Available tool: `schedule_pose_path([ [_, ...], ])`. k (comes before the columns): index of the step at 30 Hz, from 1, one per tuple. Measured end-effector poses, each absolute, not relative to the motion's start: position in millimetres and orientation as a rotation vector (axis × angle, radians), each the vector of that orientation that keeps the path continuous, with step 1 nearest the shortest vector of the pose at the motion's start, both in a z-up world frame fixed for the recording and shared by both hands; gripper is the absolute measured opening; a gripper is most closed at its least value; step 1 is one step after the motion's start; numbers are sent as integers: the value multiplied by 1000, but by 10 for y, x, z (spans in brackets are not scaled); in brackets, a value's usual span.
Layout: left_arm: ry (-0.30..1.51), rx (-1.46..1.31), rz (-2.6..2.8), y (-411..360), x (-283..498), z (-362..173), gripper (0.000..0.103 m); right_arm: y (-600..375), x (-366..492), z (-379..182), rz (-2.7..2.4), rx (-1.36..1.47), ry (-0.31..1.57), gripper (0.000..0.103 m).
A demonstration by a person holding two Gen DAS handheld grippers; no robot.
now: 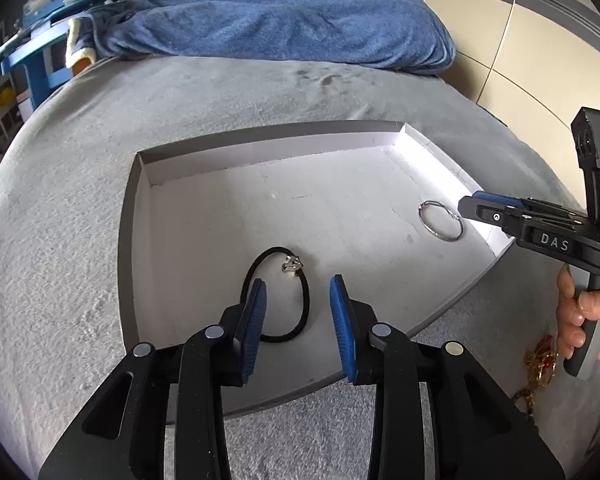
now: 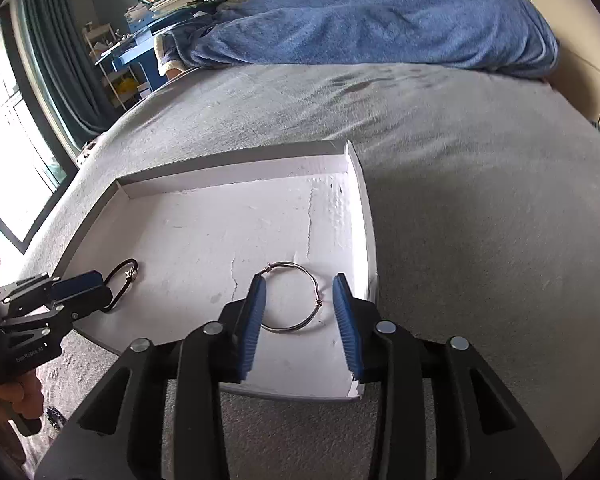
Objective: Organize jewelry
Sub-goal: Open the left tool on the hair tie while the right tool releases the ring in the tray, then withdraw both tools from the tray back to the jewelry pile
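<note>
A shallow white box (image 1: 260, 148) (image 2: 236, 174) lies on the grey bed. In it lie a black cord bracelet with a small silver charm (image 1: 296, 312) (image 2: 122, 276) and a silver wire bangle (image 1: 440, 222) (image 2: 292, 300). My left gripper (image 1: 298, 292) is open and empty, its blue pads on either side of the black bracelet, just above it. It also shows in the right wrist view (image 2: 80, 284). My right gripper (image 2: 300, 292) is open and empty, its pads either side of the bangle. It also shows in the left wrist view (image 1: 476, 206).
A gold and red piece of jewelry (image 1: 542, 364) lies on the bed right of the box, near the person's hand (image 1: 584, 312). A blue blanket (image 1: 284, 20) is heaped at the far end of the grey bed (image 2: 480, 200). Blue shelves (image 1: 32, 56) stand at the far left.
</note>
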State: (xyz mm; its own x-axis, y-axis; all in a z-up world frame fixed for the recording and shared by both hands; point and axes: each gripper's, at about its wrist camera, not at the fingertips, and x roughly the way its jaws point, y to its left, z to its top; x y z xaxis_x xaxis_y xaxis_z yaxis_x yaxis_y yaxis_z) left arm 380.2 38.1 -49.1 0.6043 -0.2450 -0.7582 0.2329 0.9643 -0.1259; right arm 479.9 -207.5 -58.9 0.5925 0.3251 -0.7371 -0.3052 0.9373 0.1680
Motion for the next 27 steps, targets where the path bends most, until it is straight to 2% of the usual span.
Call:
schedule_pose_path([
  [2, 872, -21, -280, 390, 3789, -477, 45, -2083, 4779, -551, 367, 26, 846, 48],
  [4, 854, -27, -281, 396, 3764, -435, 57, -2094, 4757, -504, 363, 25, 828, 50],
  [5, 842, -30, -285, 397, 3748, -405, 60, -2103, 4739, -473, 362, 27, 816, 54],
  [7, 817, -38, -286, 401, 3705, -340, 73, -2126, 4693, -412, 362, 34, 793, 61],
  [11, 768, -35, -264, 407, 3579, -200, 82, -2178, 4579, -309, 360, 43, 765, 74],
  [13, 742, -26, -245, 423, 3506, -141, 88, -2189, 4481, -255, 359, 38, 752, 77],
  [18, 696, -5, -199, 493, 3205, -12, 94, -2180, 4163, -93, 366, 5, 703, 92],
  [23, 685, -59, -167, 642, 2893, 23, 95, -2197, 3818, -31, 374, 10, 690, 97],
  [27, 683, -83, -150, 692, 2623, 17, 95, -2221, 3545, -13, 382, 10, 685, 97],
])
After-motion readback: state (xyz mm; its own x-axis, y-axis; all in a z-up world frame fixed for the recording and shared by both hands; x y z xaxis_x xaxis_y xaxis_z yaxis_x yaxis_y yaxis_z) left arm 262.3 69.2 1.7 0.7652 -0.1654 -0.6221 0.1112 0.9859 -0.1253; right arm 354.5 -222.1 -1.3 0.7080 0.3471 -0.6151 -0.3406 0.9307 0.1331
